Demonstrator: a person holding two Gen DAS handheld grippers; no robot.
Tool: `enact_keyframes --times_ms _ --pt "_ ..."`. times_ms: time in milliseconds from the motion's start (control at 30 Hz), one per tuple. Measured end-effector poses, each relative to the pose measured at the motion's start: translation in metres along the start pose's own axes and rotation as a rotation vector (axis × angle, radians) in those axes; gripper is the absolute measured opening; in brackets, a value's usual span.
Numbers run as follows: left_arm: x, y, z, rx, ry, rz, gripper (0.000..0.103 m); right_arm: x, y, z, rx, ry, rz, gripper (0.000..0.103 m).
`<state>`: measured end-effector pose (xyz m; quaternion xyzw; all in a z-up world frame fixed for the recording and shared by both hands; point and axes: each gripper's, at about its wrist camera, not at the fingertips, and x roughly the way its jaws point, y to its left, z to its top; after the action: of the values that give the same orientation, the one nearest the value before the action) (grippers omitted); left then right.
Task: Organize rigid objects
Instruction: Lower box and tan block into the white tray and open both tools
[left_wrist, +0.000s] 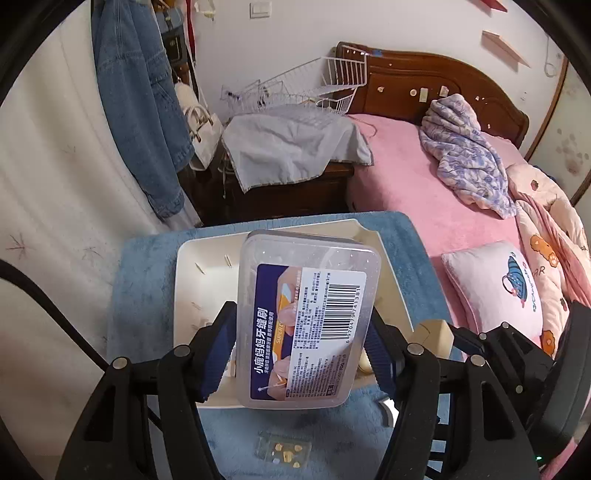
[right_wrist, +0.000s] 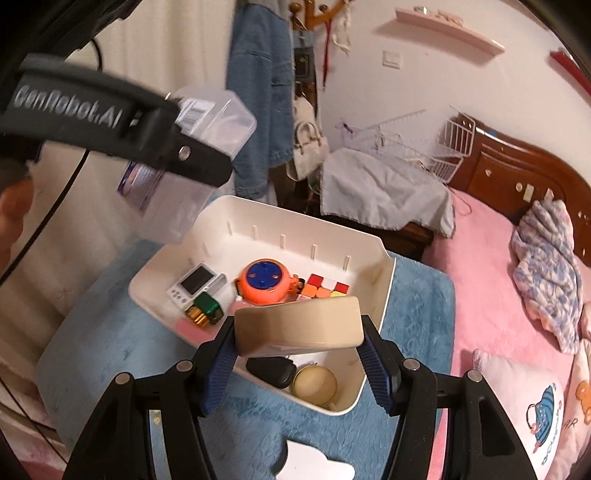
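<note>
The left claw (left_wrist: 301, 347) grips a clear rectangular plastic box with a blue-and-white barcode label (left_wrist: 308, 317) across its width, blue pads pressed on both long sides, and holds it in the air over the white open-topped plastic bin (right_wrist: 384, 266) — high enough, it seems, to clear the rim before lowering. The right claw (right_wrist: 297, 345) clamps a cream-coloured flat rounded box (right_wrist: 299, 323) by its two ends, poised above the near part of the same bin.

The bin sits on a table covered by a blue fluffy cloth (right_wrist: 417, 295), and it already holds an orange round gadget with a blue top (right_wrist: 264, 282), a multicoloured cube puzzle (right_wrist: 327, 288), a small white device with a dark screen (right_wrist: 192, 284), a dark green block beside brass pieces (right_wrist: 205, 310), a black pouch-like item (right_wrist: 269, 369) and a cream round tin (right_wrist: 314, 384). Free floor remains mainly along the far wall, so both boxes probably need flat, careful placement.

A small clear packet with yellow pieces (left_wrist: 282, 452) lies on the cloth outside the bin, not yet sorted.
</note>
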<state>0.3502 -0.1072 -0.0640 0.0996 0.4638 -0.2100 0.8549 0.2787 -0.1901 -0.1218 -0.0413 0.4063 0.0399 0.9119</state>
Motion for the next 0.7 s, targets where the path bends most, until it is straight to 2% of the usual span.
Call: enact_keyframes --times_ms 433,700 --pt "0.053 0.009 0.004 -0.015 0.059 -0.01 0.069 0.038 -0.017 0.005 0.08 0.04 -0.016 0.064" --pt "0.056 0.008 0.007 -0.008 0.056 -0.008 0.069 0.038 -0.028 0.007 0.149 0.052 -0.003 0.064"
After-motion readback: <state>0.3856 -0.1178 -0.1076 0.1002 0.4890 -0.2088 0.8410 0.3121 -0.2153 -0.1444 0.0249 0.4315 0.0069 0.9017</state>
